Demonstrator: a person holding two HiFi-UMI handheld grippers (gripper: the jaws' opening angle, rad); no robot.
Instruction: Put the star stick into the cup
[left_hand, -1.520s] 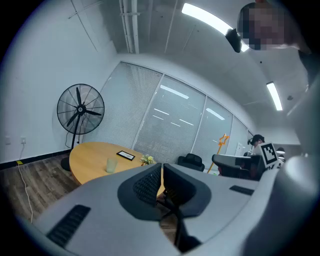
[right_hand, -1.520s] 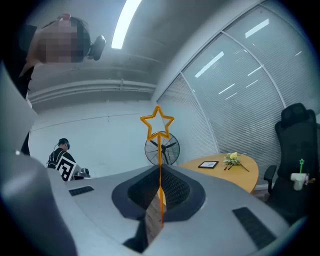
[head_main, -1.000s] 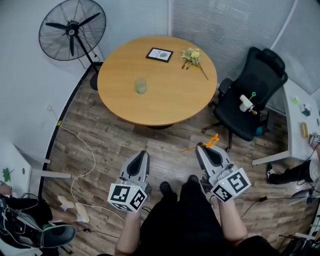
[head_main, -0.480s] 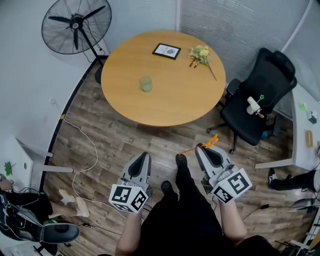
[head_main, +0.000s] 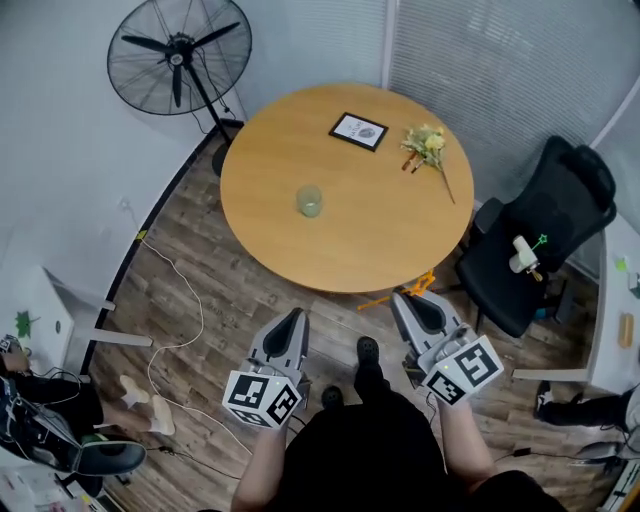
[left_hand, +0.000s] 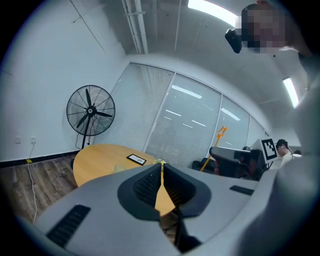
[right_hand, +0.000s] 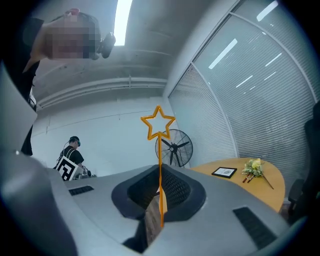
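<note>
Since a second ago the round counter (head_main: 350, 235) has come lower in the head view, and the cup (head_main: 309, 201) on it has slid down and right with it. The fan (head_main: 180, 47) has shifted right too.

Your right gripper (head_main: 405, 298) keeps its jaws clamped on the star stick (head_main: 425, 282), whose orange tip now lies over the counter's near edge, well apart from the cup. Your left gripper (head_main: 296, 316) holds its jaws together on nothing.

Only the head view shows the cup plainly, at the counter's middle left. The right gripper view shows what it cannot: the stick upright between the jaws, its star outline above them against the wall, beside the fan. The left gripper view catches the star at the right of its frame.
</note>
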